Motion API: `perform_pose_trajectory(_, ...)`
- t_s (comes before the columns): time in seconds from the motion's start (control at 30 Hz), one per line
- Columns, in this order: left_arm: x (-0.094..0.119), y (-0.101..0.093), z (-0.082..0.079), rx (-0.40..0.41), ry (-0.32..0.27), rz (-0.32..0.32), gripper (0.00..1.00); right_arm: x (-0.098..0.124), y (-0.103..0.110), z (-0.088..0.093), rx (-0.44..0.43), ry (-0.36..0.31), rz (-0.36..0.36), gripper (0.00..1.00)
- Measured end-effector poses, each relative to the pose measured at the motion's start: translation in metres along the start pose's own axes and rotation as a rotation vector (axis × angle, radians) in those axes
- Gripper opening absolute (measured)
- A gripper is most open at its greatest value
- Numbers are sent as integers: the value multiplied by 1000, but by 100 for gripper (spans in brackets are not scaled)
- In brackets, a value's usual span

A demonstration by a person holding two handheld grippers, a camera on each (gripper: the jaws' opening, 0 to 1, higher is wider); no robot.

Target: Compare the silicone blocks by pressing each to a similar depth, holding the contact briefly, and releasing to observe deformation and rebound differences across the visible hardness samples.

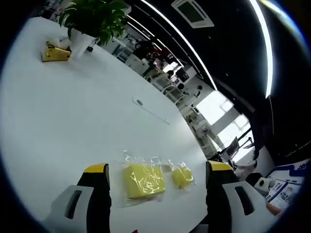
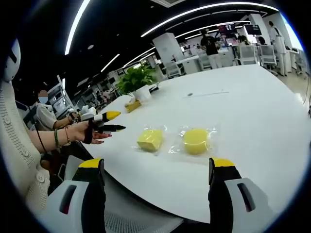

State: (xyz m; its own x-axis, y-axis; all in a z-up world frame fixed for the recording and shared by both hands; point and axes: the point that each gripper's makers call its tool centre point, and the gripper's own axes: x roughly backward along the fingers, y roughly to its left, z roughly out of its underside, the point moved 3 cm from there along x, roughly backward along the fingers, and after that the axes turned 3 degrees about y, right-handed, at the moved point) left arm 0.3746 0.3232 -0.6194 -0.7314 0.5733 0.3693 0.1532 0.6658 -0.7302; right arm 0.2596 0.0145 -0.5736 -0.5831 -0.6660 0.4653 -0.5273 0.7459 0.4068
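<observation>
White office table point(image 2: 252, 102) carries two bagged yellow silicone blocks near its front edge: a square block point(image 2: 150, 139) and a round block point(image 2: 195, 141). Both look light and soft under slippery film; press their flat tops. Left gripper point(image 1: 158, 171) and right gripper point(image 2: 156, 167) stand spread, pinching nothing.

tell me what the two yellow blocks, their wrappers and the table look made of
Square block and round block: matte yellow, likely soft silicone or foam, with no glare on them. Wrappers: thin clear plastic film, crinkled and glinting. Table: smooth white top, probably laminate, with soft reflections; the exact material is unclear.
</observation>
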Motion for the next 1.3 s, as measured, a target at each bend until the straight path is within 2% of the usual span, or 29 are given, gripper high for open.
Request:
perform_pose_trajectory(0.3, -35, 19, 8, 33, 69, 4, 78, -1, -6, -4, 2, 31, 41, 83)
perform_pose_trajectory(0.43, -48, 26, 8, 122, 79, 33, 73, -4, -8, -4, -1, 45, 51, 84)
perform_pose_trajectory(0.67, -70, 42, 14, 207, 99, 65, 65, -9, -8, 0, -9, 82, 65, 84)
perform_pose_trajectory(0.8, -78, 49, 20, 299, 88, 115, 53, -10, -8, 1, -1, 102, 75, 83)
perform_pose_trajectory(0.93, -87, 58, 21, 358, 68, 151, 45, -10, -12, 0, -6, 112, 92, 83)
perform_pose_trajectory(1.0, -92, 68, 21, 358, 72, 152, 39, -10, -13, 0, -6, 115, 97, 83)
perform_pose_trajectory(1.13, -101, 79, 29, 334, 117, 160, 23, -10, -14, 0, -8, 123, 106, 83)
perform_pose_trajectory(1.17, -103, 82, 28, 327, 109, 157, 19, -11, -14, 1, -7, 125, 106, 83)
perform_pose_trajectory(1.23, -105, 85, 25, 360, 94, 165, 17, -11, -13, 3, -3, 138, 101, 82)
perform_pose_trajectory(1.3, -105, 88, 26, 341, 89, 156, 14, -11, -13, 6, 4, 152, 102, 82)
